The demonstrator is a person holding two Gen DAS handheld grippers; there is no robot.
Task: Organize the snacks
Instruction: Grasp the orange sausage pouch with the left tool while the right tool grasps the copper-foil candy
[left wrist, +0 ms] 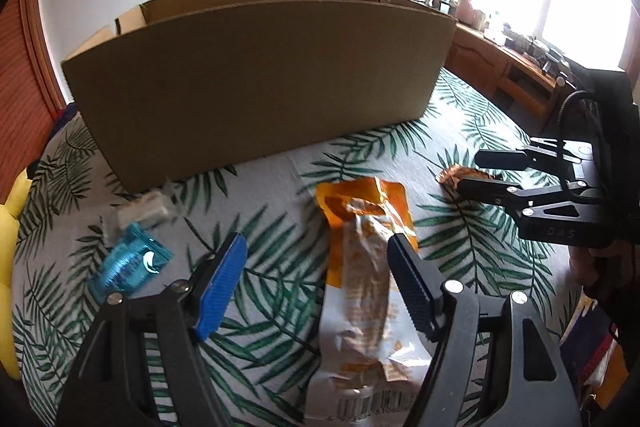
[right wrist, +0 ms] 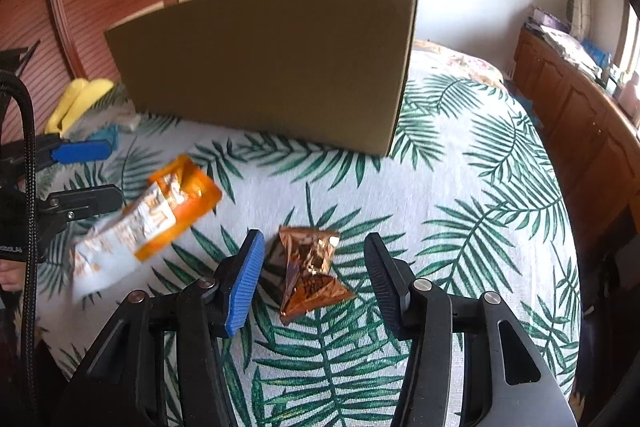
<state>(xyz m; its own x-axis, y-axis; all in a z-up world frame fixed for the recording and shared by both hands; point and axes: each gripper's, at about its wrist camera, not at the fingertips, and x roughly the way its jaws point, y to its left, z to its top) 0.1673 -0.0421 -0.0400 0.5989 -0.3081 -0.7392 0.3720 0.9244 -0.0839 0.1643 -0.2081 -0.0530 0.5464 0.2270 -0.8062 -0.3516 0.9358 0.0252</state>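
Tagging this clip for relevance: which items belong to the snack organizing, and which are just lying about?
Job:
orange-and-white snack bag
copper foil snack packet
blue snack packet
small white packet
cardboard box
left gripper, right gripper, jaws open

Lying about:
yellow pillow
leaf-print bedspread
wooden cabinet

snack packets [left wrist: 362, 267] before box [left wrist: 256, 83] on bedspread [right wrist: 460, 227]
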